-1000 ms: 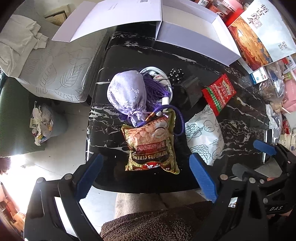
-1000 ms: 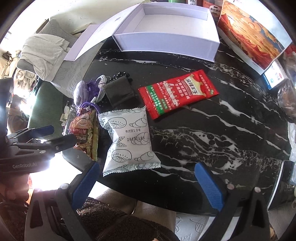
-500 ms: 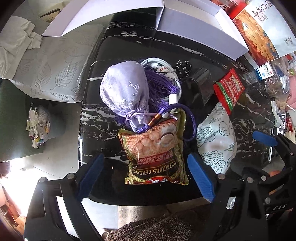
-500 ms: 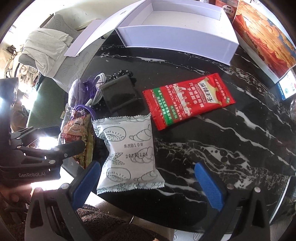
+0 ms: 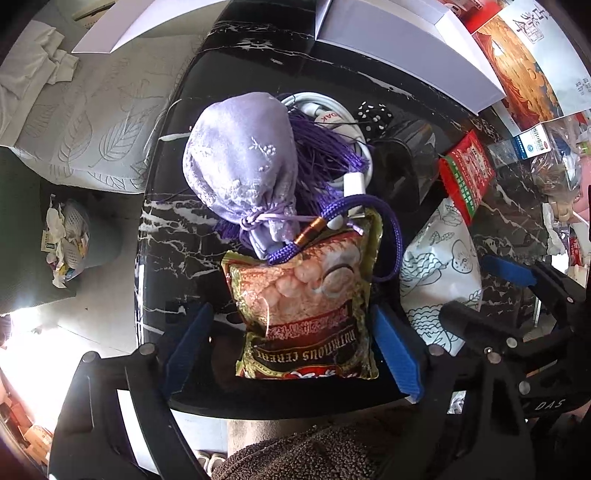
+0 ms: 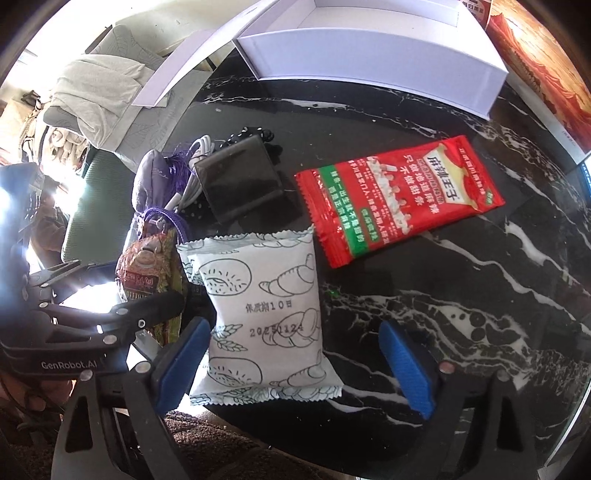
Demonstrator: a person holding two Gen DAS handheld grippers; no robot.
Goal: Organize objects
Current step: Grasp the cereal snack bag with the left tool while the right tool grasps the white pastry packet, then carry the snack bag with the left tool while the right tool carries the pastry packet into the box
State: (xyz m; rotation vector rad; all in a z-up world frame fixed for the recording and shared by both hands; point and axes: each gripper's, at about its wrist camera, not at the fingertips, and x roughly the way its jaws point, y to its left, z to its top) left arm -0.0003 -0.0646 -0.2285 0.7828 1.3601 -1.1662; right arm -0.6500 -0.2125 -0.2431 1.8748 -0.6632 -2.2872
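On the black marble table point(image 5: 173, 236) lie a cereal snack packet point(image 5: 306, 302), a lilac drawstring pouch point(image 5: 240, 162) with a purple cord, a white cable point(image 5: 325, 110), a dark square case point(image 6: 238, 182), a white pastry packet point(image 6: 266, 314) and a red snack packet point(image 6: 399, 195). My left gripper point(image 5: 291, 347) is open, its blue fingers either side of the cereal packet's lower end. My right gripper point(image 6: 295, 362) is open around the white pastry packet's lower end. An open white box point(image 6: 369, 70) stands at the back.
A white box lid point(image 5: 147, 22) leans over the table's back left edge. A printed bag point(image 5: 528, 62) and small clutter point(image 5: 554, 166) crowd the right side. A waste bin point(image 5: 70, 240) and a grey cushion point(image 5: 85, 122) are on the left, off the table.
Both grippers have moved forward and down toward the table. The cereal packet now lies between the left fingers and the white packet between the right fingers. Nothing on the table has moved.
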